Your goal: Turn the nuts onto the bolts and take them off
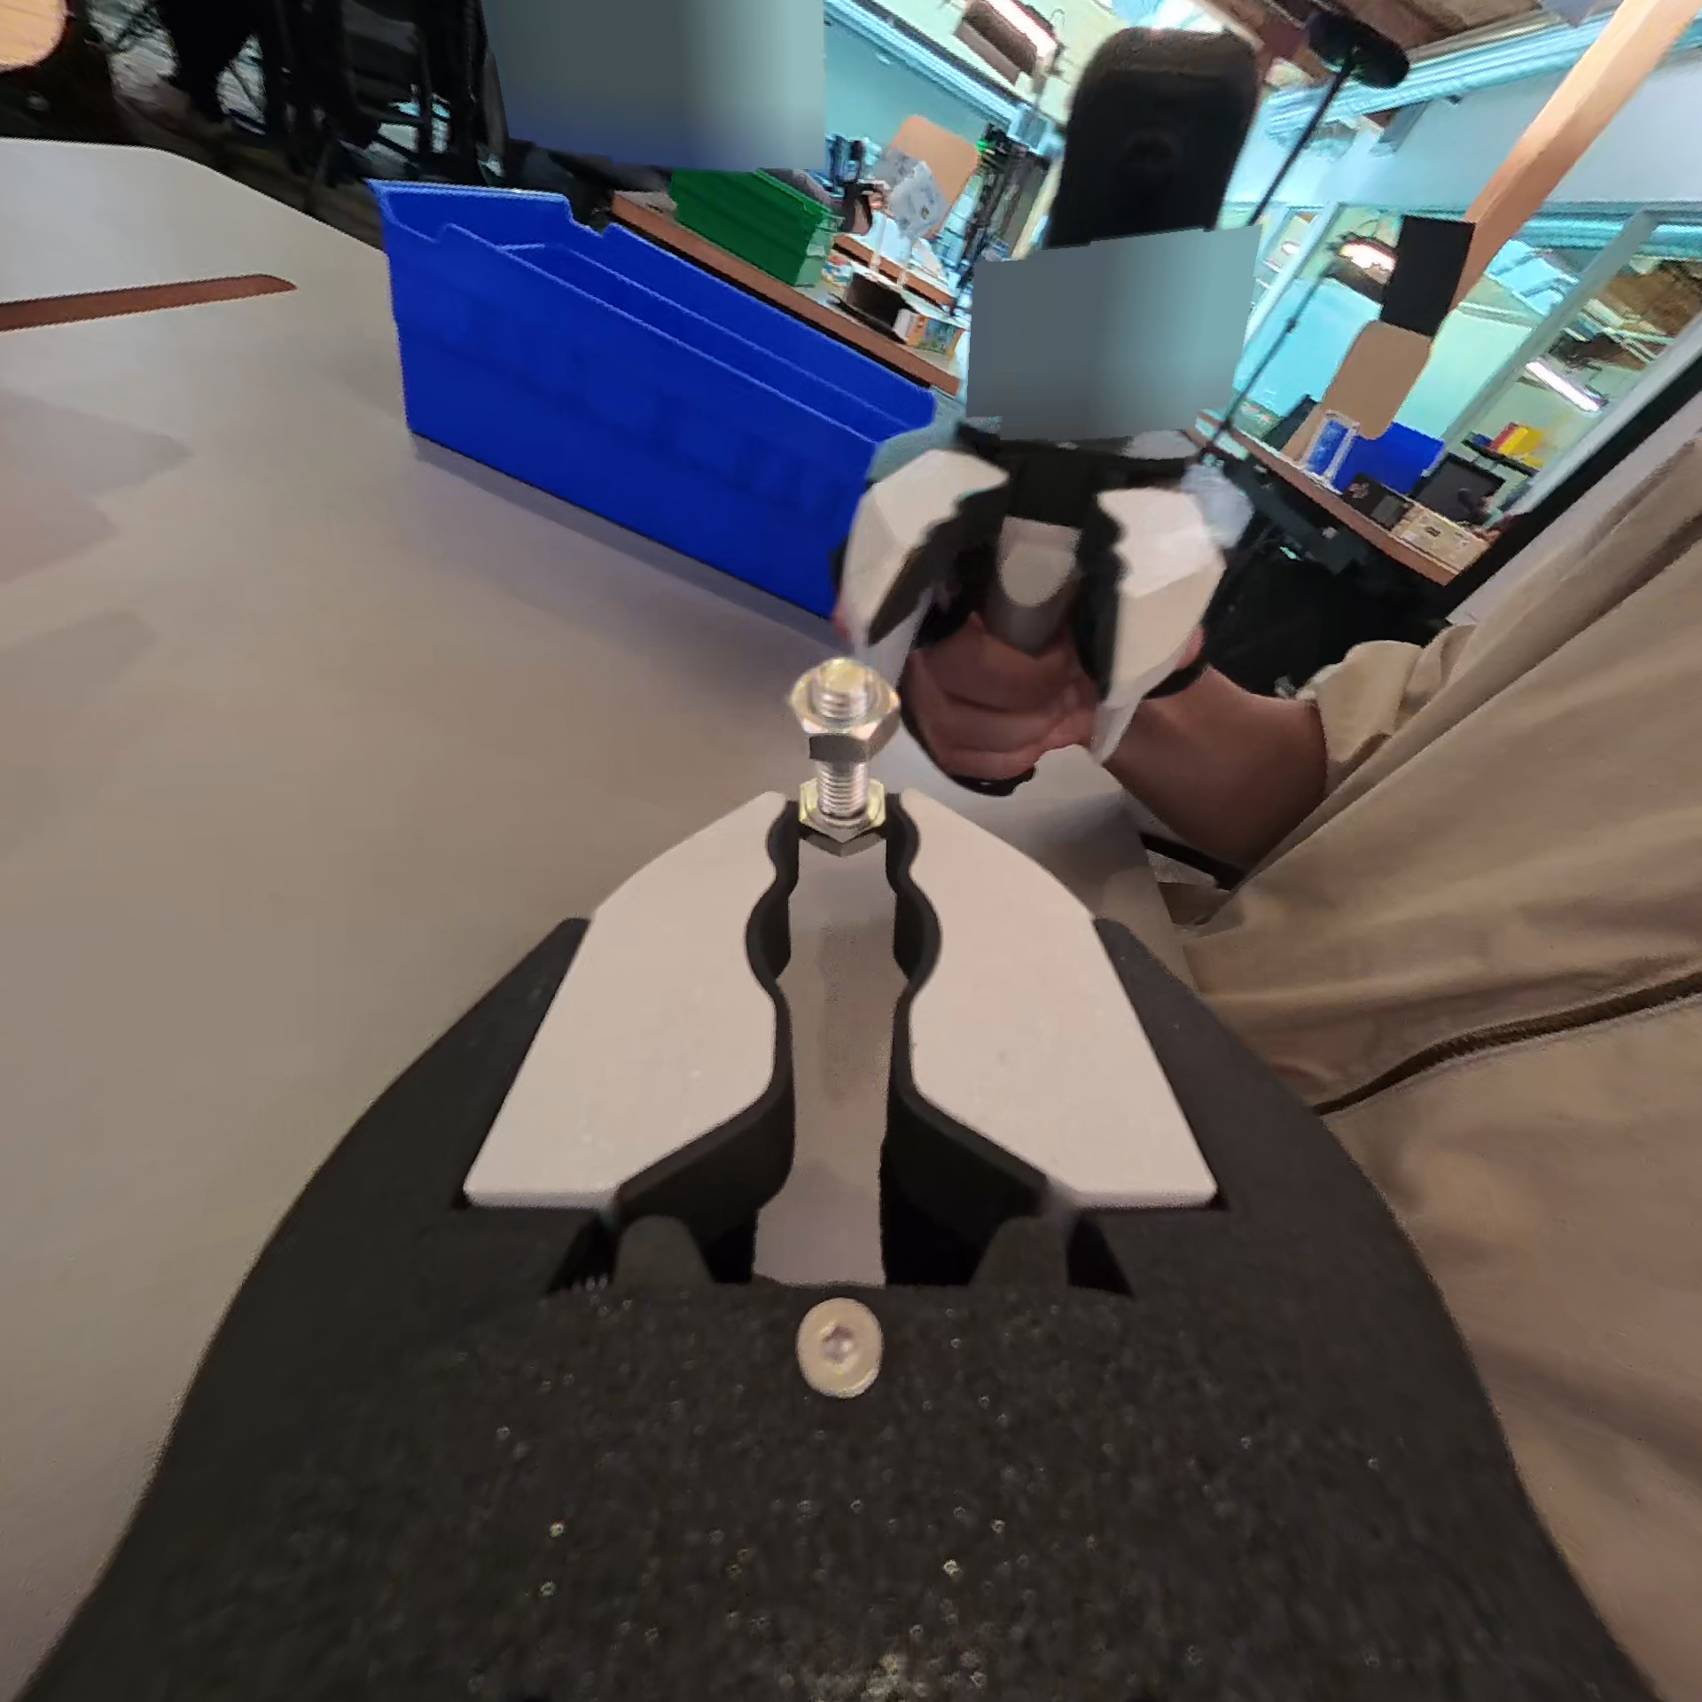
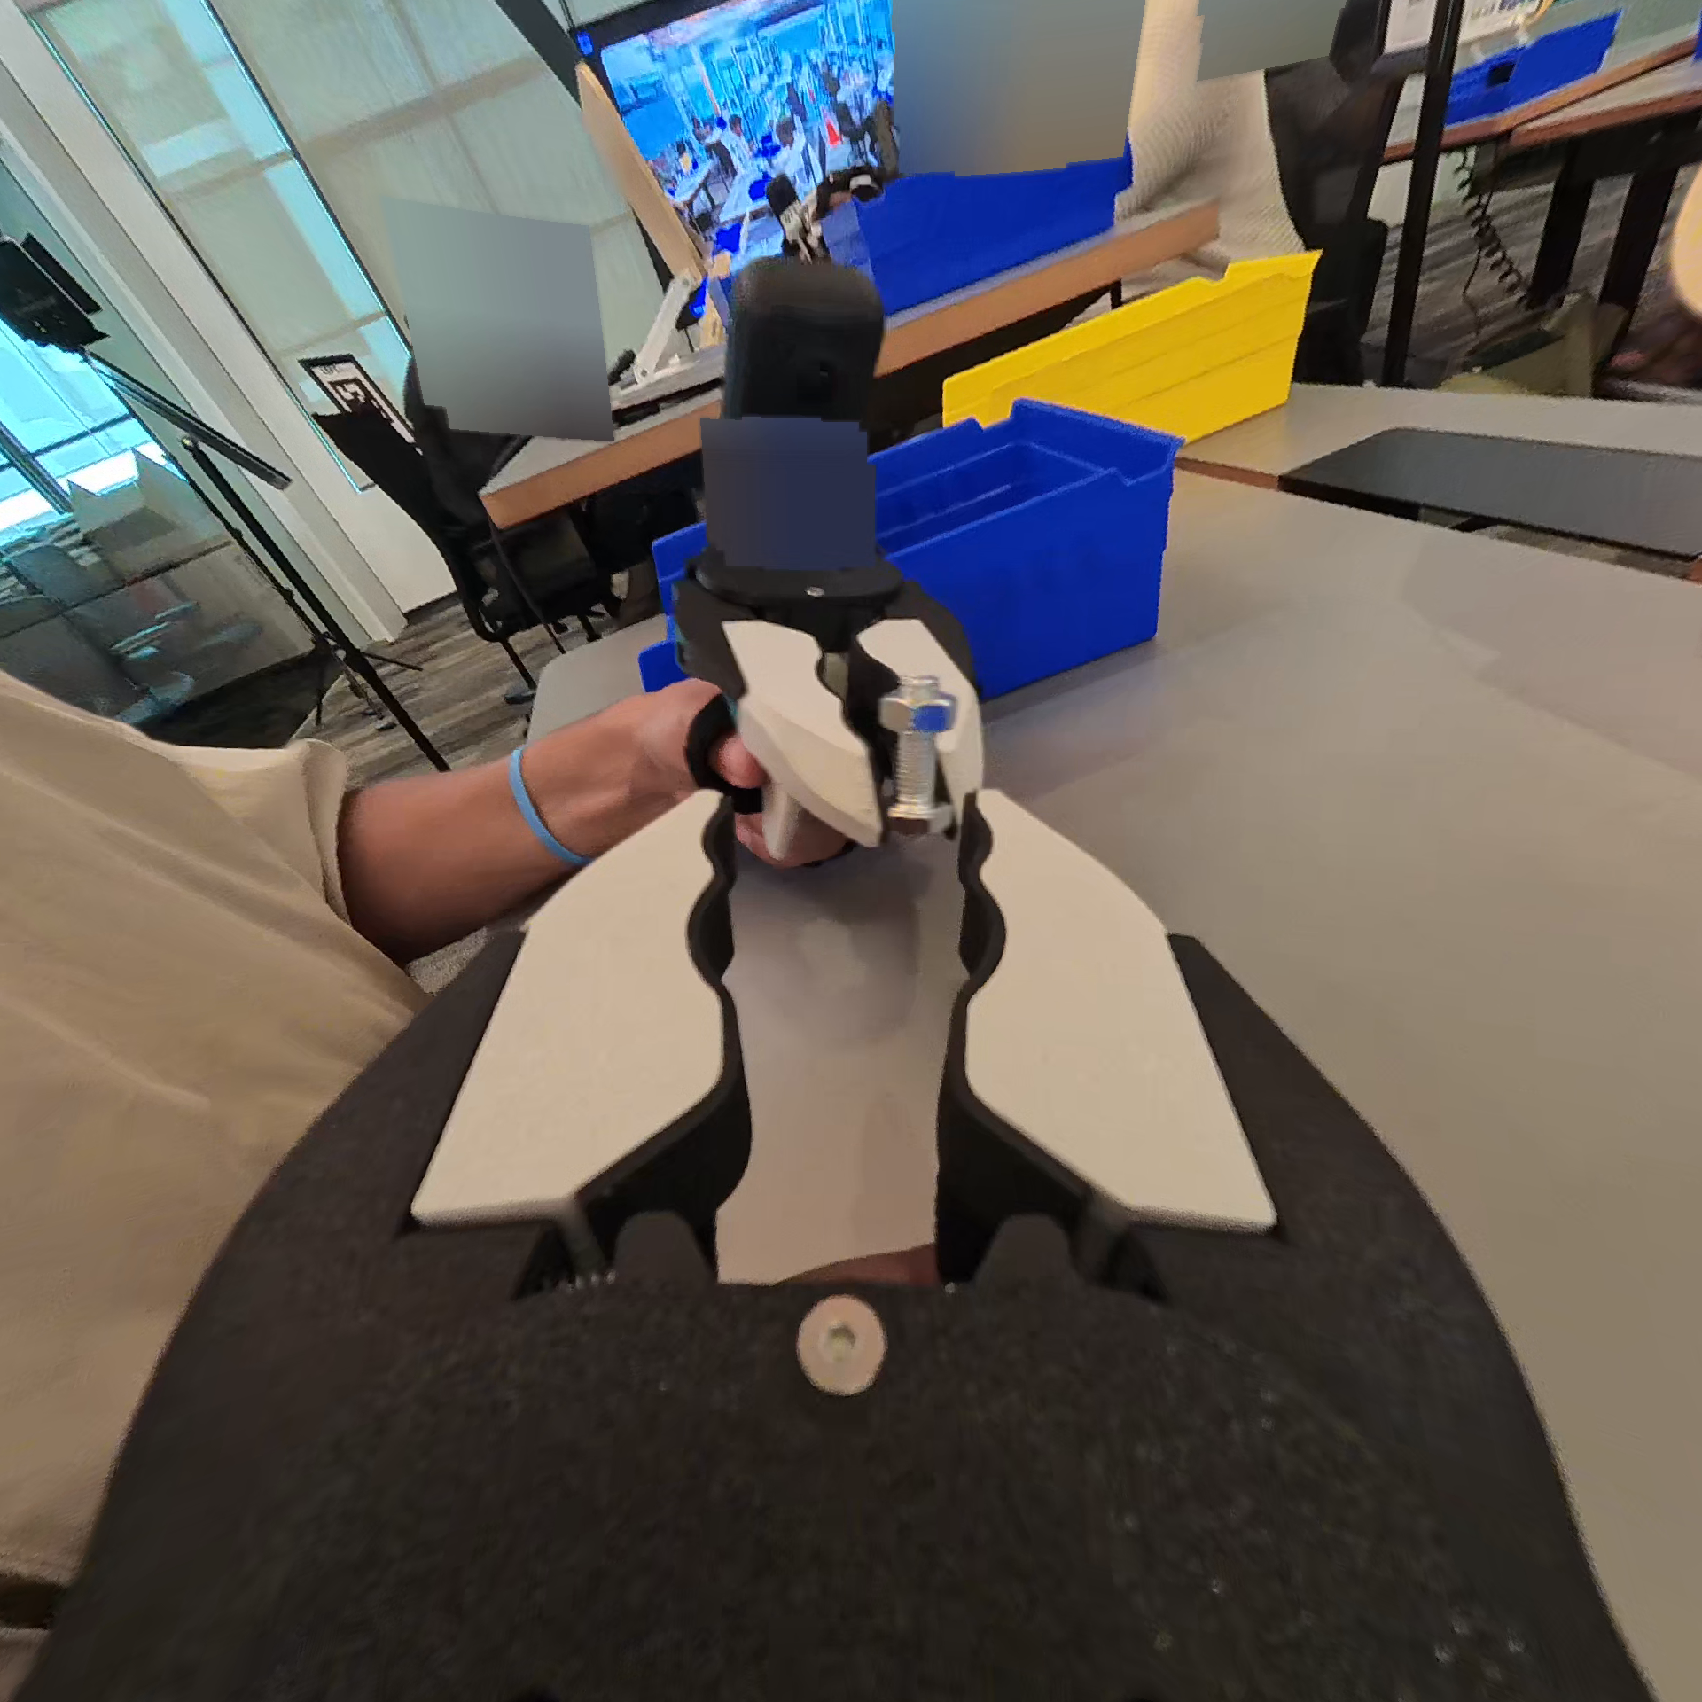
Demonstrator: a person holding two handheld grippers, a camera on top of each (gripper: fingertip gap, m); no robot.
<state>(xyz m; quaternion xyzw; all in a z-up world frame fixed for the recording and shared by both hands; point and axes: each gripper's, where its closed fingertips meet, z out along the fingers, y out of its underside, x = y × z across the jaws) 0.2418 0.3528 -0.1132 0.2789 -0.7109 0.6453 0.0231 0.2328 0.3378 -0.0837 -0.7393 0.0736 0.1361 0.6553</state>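
Note:
A silver bolt [image 1: 838, 783] stands upright with its threads pointing up. My left gripper [image 1: 840, 824] is shut on the bolt's hex head, above the grey table [image 1: 276, 737]. A silver nut [image 1: 843, 714] sits on the thread near its top end. My right gripper [image 1: 999, 645] is open and empty, just behind and right of the bolt, facing it. In the right wrist view, my right gripper [image 2: 852, 829] stands wide open a little short of the bolt [image 2: 915, 764] and nut [image 2: 916, 714], which the left gripper [image 2: 916, 824] holds.
A blue bin [image 1: 626, 387] stands on the table behind the grippers; it also shows in the right wrist view [image 2: 1031, 543]. A yellow bin [image 2: 1151, 350] lies farther back. The person's beige sleeves and forearms are close at the sides. My left and right fingertips are right by each other.

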